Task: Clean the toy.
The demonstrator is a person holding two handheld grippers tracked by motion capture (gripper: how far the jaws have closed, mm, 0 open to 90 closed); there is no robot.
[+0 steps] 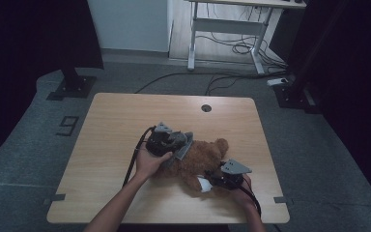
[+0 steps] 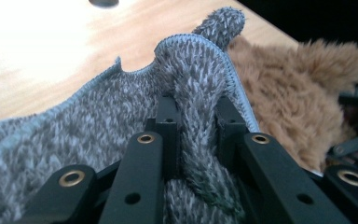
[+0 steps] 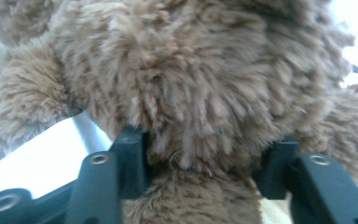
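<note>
Closest to the person, the right gripper (image 1: 216, 181) sits low at the near right of the wooden table (image 1: 125, 116), jaws about halfway apart with the brown teddy bear (image 1: 200, 159) bulging between them; in the right gripper view the fur fills the gap from one black jaw to the other, so it looks like a loose brace on the plush, and I cannot tell how firmly the pads press. A scrap of white (image 1: 204, 184) pokes out by that gripper, too small to name. Just beyond, the left gripper (image 1: 170, 143) hangs over the bear's upper side, jaws pinched nearly together on a fold of the grey knitted cloth (image 2: 74, 135), whose stitched hem (image 2: 196, 42) arches above the jaws while the rest drapes toward the bear. The bear lies on its side near the middle right of the table, head pointing away. By my read, the cloth is being drawn onto or off the toy. To do it well, keep the right side steadying the body, pull the cloth along its length and not straight up, and mind the thin fold doesn't slip free. Farther back, the table's round cable hole (image 1: 206, 108), then floor cables.
</note>
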